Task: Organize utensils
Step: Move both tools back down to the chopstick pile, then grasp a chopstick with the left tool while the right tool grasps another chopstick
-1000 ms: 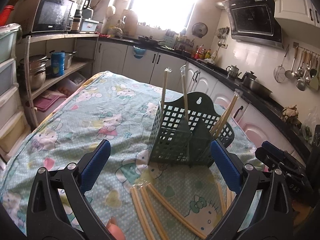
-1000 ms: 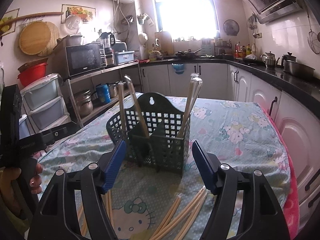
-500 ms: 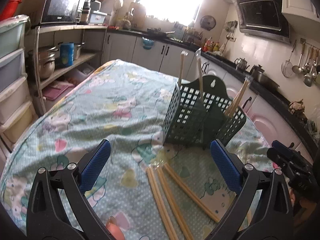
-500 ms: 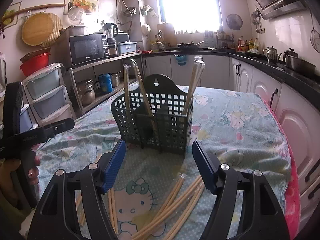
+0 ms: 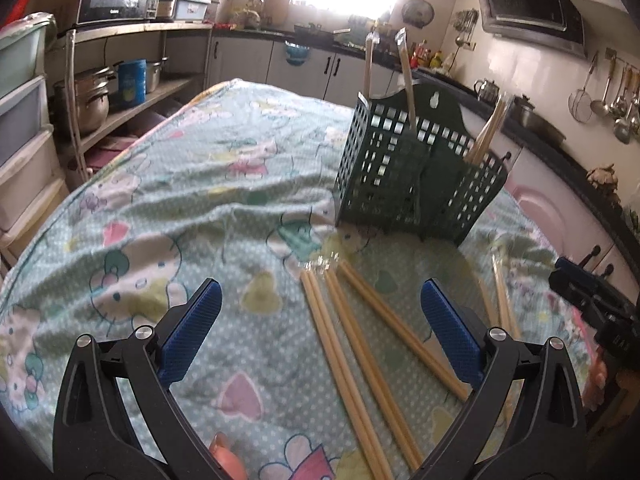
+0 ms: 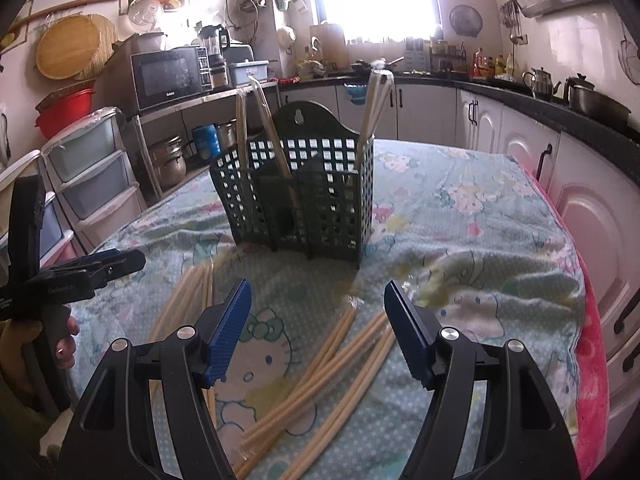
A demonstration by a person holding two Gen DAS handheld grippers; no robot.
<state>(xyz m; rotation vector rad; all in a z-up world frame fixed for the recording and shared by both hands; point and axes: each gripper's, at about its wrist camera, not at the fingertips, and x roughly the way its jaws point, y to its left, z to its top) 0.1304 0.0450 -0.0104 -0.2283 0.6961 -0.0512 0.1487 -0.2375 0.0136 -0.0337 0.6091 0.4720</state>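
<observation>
A dark green slotted utensil basket (image 5: 416,176) stands upright on the table, also in the right wrist view (image 6: 300,196), with wrapped chopstick pairs (image 6: 372,108) standing in its compartments. More wrapped chopsticks (image 5: 356,344) lie loose on the cloth before it; another bundle (image 6: 320,376) lies under my right gripper. My left gripper (image 5: 320,332) is open and empty, above the loose chopsticks. My right gripper (image 6: 318,328) is open and empty, above its bundle. The left gripper also shows at the left of the right wrist view (image 6: 72,276).
The table wears a pale green Hello Kitty cloth (image 5: 168,208) with a pink edge (image 6: 592,344) at right. Plastic drawers (image 6: 88,176) and a shelf with pots (image 5: 92,96) stand left. Kitchen counters (image 6: 560,104) run along the back and right.
Both grippers have drawn back from the basket and tilted down, so the loose chopsticks on the cloth now sit between their fingers. The basket has not moved.
</observation>
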